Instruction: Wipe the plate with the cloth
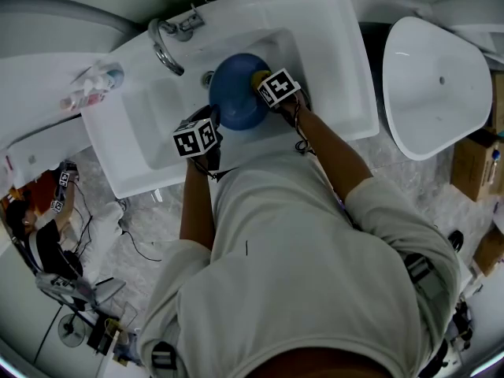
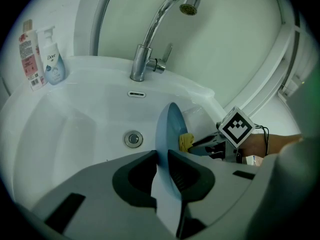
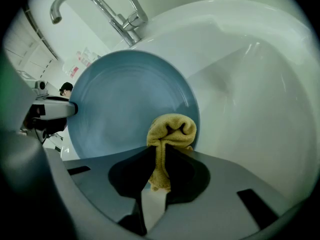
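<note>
Now your left hand-held gripper (image 2: 161, 160) clamps the blue plate (image 2: 167, 129) upright over the sink (image 2: 75, 134), frame centre; your right hand-held gripper (image 3: 159, 156) pinches the yellow cloth (image 3: 170, 131) at the plate's lower right.

Bathroom: washbasin (image 1: 339, 69), tap (image 2: 150, 39), soap bottles (image 2: 52, 64)

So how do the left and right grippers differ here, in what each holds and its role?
The left gripper is shut on the rim of the blue plate, holding it on edge; the right gripper is shut on a bunched yellow cloth. The left gripper only steadies the plate; the right gripper holds the cloth at the plate's face near its rim. Both are shut and over the white sink.
</note>
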`<state>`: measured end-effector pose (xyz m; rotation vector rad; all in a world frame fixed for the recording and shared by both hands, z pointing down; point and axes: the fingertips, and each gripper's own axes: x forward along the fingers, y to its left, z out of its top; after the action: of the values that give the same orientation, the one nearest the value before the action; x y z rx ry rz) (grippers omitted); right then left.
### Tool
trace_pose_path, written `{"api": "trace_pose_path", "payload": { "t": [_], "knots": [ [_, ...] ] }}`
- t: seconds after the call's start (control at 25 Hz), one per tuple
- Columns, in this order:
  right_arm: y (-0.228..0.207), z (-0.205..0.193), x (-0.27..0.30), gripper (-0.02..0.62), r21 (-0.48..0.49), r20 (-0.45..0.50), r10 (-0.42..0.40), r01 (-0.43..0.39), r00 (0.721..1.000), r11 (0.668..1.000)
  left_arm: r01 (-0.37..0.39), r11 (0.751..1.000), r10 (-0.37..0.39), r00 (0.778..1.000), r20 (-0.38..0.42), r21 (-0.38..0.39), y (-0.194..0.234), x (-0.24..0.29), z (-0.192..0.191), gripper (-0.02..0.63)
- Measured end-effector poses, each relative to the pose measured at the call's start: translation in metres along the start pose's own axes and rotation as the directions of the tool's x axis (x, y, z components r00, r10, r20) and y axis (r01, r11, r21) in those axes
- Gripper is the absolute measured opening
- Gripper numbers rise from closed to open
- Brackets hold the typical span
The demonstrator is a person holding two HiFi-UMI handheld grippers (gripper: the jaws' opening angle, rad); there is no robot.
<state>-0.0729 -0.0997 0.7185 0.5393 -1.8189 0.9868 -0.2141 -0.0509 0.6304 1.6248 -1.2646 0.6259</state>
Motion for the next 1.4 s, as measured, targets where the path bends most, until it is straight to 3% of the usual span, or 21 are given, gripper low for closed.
{"api": "trace_pose_path", "payload": {
  "t": [0.24, 0.76, 1.12, 1.4],
  "knots": [
    [-0.004, 0.023, -0.006, 0.057, -0.023, 0.070, -0.021, 0.023, 0.997, 0.999, 0.009, 1.000, -0.009, 1.000, 0.000, 0.011, -0.006, 0.001, 0.000, 0.087],
    [0.023, 0.071, -0.026, 0.057, -0.077, 0.212, 0.042, -0.026, 0.976, 0.997, 0.020, 1.000, -0.020, 1.000, -0.003, 0.001, -0.008, 0.002, -0.001, 0.087],
    [0.058, 0.081, -0.032, 0.057, -0.164, 0.254, 0.120, -0.080, 0.960, 0.983, 0.018, 1.000, -0.018, 1.000, -0.002, -0.018, -0.007, 0.003, -0.005, 0.087],
    [0.088, 0.074, -0.025, 0.057, -0.263, 0.235, 0.199, -0.134, 0.952, 0.955, 0.023, 0.999, -0.023, 1.000, 0.000, -0.034, -0.005, 0.003, -0.006, 0.087]
  ]
}}
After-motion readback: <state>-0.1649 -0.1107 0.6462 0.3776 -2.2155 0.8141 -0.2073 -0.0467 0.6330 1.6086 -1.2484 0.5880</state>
